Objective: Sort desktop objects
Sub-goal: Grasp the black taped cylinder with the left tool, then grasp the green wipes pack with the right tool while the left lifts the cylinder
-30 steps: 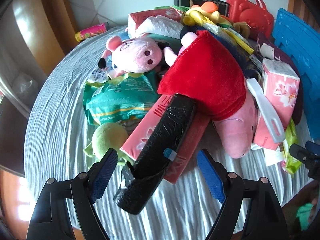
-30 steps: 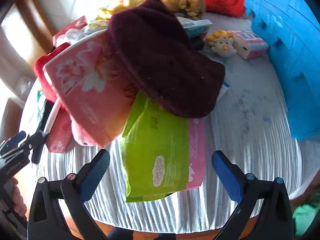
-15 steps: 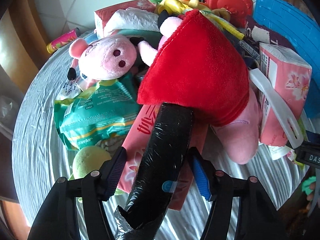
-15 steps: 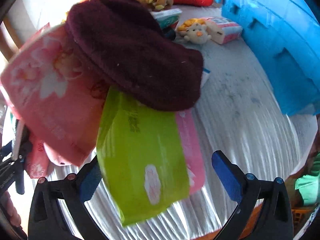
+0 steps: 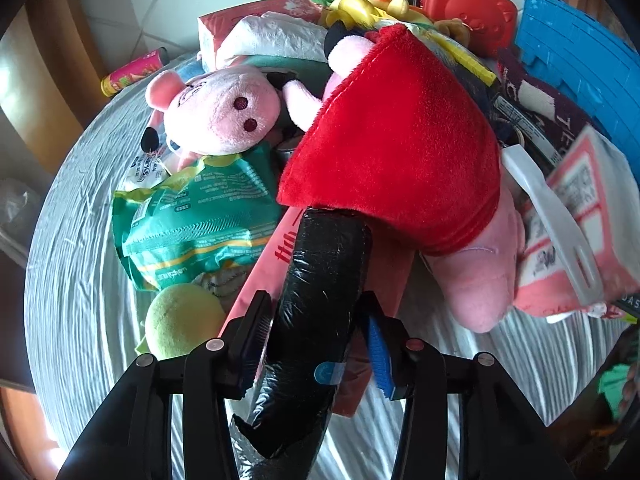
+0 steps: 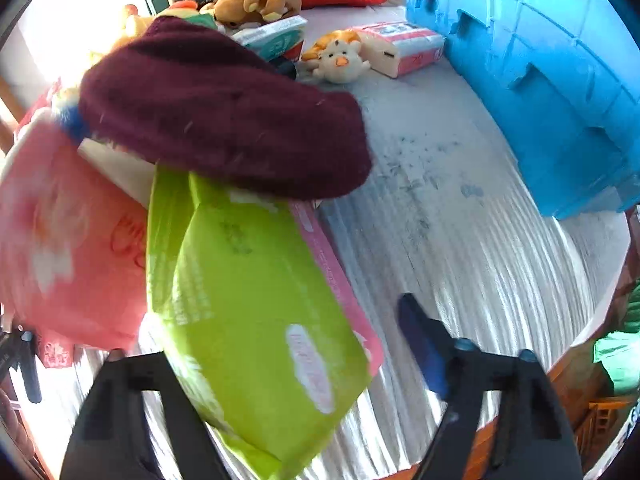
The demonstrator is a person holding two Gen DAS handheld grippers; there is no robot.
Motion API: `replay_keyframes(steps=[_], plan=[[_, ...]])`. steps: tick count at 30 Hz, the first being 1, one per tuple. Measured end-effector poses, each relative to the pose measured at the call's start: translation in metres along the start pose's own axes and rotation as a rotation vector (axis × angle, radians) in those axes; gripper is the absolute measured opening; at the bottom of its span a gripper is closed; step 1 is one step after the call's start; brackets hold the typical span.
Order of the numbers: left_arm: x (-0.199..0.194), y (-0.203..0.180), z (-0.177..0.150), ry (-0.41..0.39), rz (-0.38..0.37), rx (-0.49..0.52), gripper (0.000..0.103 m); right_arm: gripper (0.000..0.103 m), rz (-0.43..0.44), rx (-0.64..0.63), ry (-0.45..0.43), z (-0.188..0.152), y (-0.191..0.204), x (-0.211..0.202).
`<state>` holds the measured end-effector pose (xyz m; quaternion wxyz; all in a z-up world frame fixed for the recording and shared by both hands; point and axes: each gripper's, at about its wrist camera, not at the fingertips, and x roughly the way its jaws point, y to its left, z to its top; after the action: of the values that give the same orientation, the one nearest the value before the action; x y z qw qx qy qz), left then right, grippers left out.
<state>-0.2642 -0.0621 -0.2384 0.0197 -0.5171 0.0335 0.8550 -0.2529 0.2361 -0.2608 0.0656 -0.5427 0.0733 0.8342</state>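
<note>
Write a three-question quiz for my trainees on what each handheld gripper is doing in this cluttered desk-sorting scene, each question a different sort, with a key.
1. True or false: the left gripper is closed on the black wrapped object.
2. Which item lies between the right gripper fingers? A) green packet B) maroon knit hat C) blue crate
3. Fill in: the black object's far end tucks under the ___ dress of the pig plush.

Key: 1 true; 2 A; 3 red.
</note>
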Motion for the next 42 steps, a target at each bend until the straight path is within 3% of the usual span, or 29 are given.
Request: replay_keyframes(steps=[2,7,28,36,42], plan=[[0.000,-0.002,0.001,-0.008,0.006,0.005,0.041,0.052,0.009,-0.011,0.001,0.000,0.001,0.002],[-0.004,-0.005,-0.001,-0.016,0.018,0.000,0.039,0.046,0.033,-0.038,0.005,0.001,0.003,0.007],[-0.010,0.000,-0.005,-0.063,0.067,-0.019,0.036,0.045,0.070,-0.067,-0.027,0.000,0.000,0.010],[-0.038,0.000,-0.004,-0.123,0.087,-0.037,0.035,0.034,0.071,-0.135,-0.048,0.001,0.010,-0.008],[-0.074,-0.015,-0.001,-0.193,0.089,-0.049,0.035,0.027,0.105,-0.186,-0.121,0.006,0.012,-0.042]])
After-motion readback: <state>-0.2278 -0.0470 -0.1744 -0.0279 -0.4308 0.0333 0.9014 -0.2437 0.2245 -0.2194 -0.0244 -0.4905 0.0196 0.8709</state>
